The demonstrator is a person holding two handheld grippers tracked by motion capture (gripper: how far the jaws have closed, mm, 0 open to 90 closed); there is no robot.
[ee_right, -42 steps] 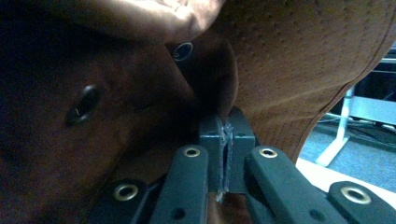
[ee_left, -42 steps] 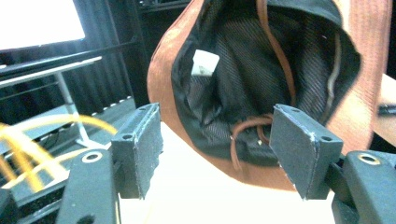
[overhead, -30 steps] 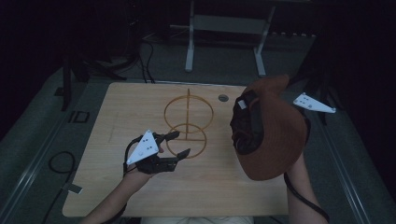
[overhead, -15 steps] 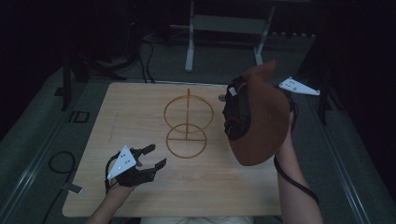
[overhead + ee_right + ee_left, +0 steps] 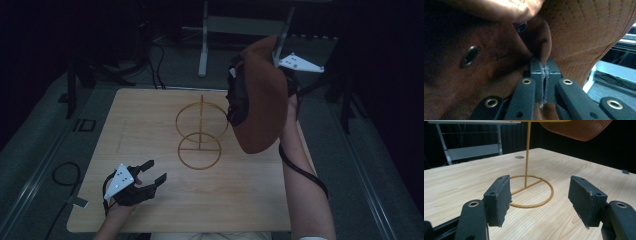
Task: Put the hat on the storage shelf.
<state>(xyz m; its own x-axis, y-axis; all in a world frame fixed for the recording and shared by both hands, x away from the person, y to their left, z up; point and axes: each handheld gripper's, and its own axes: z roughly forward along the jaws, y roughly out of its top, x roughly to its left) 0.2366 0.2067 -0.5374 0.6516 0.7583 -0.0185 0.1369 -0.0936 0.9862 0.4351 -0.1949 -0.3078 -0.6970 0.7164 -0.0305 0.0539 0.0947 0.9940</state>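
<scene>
While the left gripper (image 5: 150, 176) rests low at the near left corner of the counter (image 5: 150, 115), its jaws are spread wide with nothing between them; in the left gripper view they frame the base ring of the gold wire stand (image 5: 532, 192), which lies ahead of them, well apart. The stand (image 5: 200, 134) sits mid-counter: a flat ring at the bottom, an upright post, a second ring at the top. Further right, the brown cap (image 5: 260, 97) hangs in the air, up and to the right of the stand's top ring, its length running roughly top to bottom and its dark inside turned toward the stand. The right gripper (image 5: 544, 82) has its jaws pressed together on a fold of the cap's fabric (image 5: 579, 37). Judgement: the cap seems meant for the stand's top; the right gripper is the nearer one, and the move is leftward and down, opening over the top ring.
</scene>
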